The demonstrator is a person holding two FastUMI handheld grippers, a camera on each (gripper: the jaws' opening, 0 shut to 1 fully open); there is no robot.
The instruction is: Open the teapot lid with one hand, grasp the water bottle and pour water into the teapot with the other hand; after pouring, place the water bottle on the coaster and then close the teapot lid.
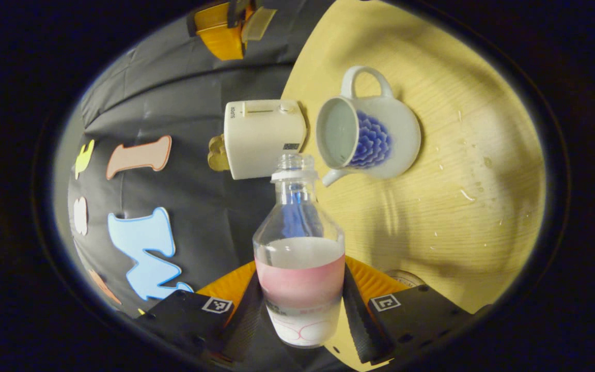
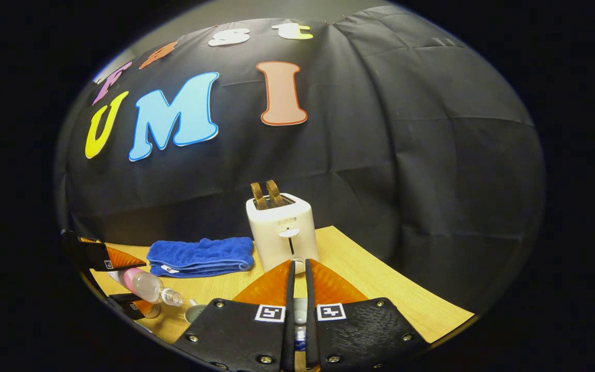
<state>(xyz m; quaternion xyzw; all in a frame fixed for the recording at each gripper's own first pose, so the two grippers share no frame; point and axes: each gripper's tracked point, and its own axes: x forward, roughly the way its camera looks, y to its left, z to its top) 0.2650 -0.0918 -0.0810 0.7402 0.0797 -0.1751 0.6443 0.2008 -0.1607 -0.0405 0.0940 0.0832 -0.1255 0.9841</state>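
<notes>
**Bottle mouth lined up short of the open teapot**

Black cloth wall behind, pale wooden table (image 1: 457,217) under everything, with scattered water drops on it. In my left gripper view the table runs up the right side, so my camera is rolled with the tilt.

The toaster (image 1: 264,137) sits at 12 o'clock from my left hand-held gripper (image 1: 300,310), and the teapot (image 1: 367,137) lies just beside it at about 1 o'clock, lid off, mouth open toward me, handle on its far side and spout on the near side.

My left hand-held gripper is clamped on the water bottle (image 1: 300,258), both fingers pressing its labelled belly. The bottle is uncapped and its long axis points straight along my fingers toward 12 o'clock, neck ending just short and to the left of the teapot's rim. I judge the pour needs the mouth carried over toward 1 o'clock, above the opening.

My right hand-held gripper (image 2: 297,289) has its fingers nearly together; something pale sits between them, likely the lid, but I cannot tell. A blue towel (image 2: 202,256) lies at its 10 o'clock.
</notes>
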